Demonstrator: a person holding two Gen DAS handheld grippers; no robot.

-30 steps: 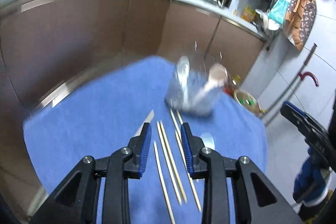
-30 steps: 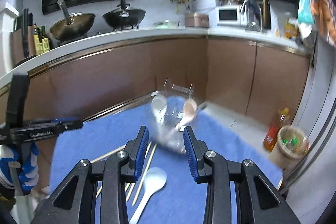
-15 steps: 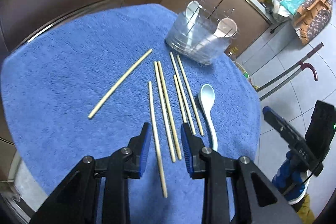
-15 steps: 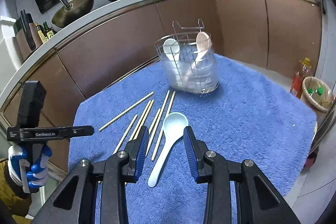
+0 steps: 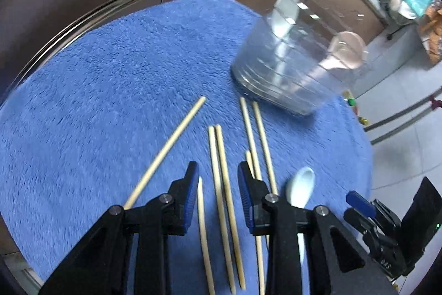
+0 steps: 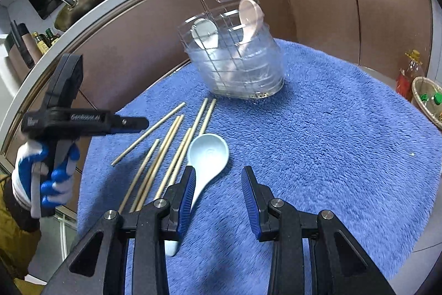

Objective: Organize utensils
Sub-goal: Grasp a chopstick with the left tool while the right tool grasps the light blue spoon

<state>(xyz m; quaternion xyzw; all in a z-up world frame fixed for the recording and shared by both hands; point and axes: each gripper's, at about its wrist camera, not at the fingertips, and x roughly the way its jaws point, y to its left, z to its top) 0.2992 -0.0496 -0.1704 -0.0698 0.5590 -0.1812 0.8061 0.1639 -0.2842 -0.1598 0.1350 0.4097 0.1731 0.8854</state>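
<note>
Several wooden chopsticks (image 5: 221,156) lie side by side on the blue towel (image 5: 110,101). My left gripper (image 5: 218,170) hovers open just above them, with a pair of sticks showing in the gap between its blue pads. A light blue spoon (image 6: 208,154) lies beside the chopsticks (image 6: 163,156). My right gripper (image 6: 218,176) is open over the towel, its left finger above the spoon's handle. Behind stands a clear utensil holder (image 6: 237,65) with a wire frame, holding a white spoon (image 6: 205,32) and a pink spoon (image 6: 250,14).
The towel covers a round table (image 6: 414,261) whose edge is close on the right. A gloved hand (image 6: 41,179) holds the left gripper (image 6: 141,123) at the table's left side. Brown kitchen cabinets (image 6: 317,4) curve behind. A basket (image 6: 428,101) and a bottle (image 6: 408,73) stand on the floor.
Both grippers have come down and tilted toward the towel. The left one moved in over the chopsticks, the right one closer to the blue spoon. Neither jaw gap has changed.
</note>
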